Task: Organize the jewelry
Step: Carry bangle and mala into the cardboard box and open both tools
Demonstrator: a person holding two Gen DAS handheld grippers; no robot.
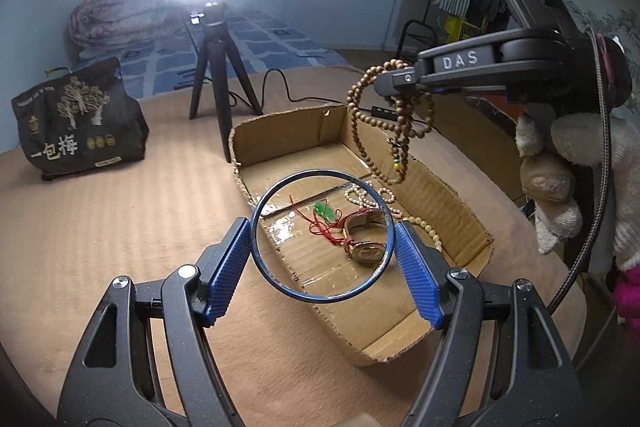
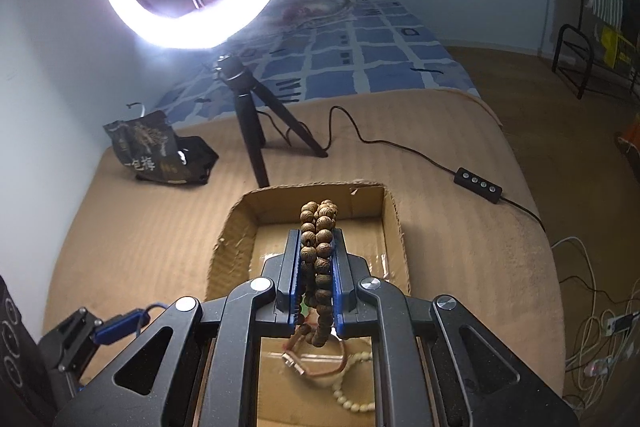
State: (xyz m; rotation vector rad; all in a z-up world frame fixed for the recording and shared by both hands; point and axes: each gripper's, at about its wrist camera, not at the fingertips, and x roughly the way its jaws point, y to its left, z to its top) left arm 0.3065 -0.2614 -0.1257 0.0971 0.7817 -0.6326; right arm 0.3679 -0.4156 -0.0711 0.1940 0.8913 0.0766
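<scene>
Watch [image 1: 362,239], jade pendant [image 1: 322,217], pale beads [image 1: 370,195] sit in your cardboard box [image 1: 280,135]; left tool [image 1: 322,255] grips blue bangle [image 1: 260,259], right tool [image 2: 316,267] pinches wooden beads [image 2: 318,227], both undeposited

Both wrist views angled down, sharing cardboard box [image 1: 400,327]

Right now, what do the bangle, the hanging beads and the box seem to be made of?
Bangle: probably glass or glossy plastic, a thin dark-blue shiny ring.
Beads: look like wood, brown, matte, with grain speckles.
Box: corrugated cardboard, with fluted rough-cut edges and clear shiny tape on its floor.
</scene>
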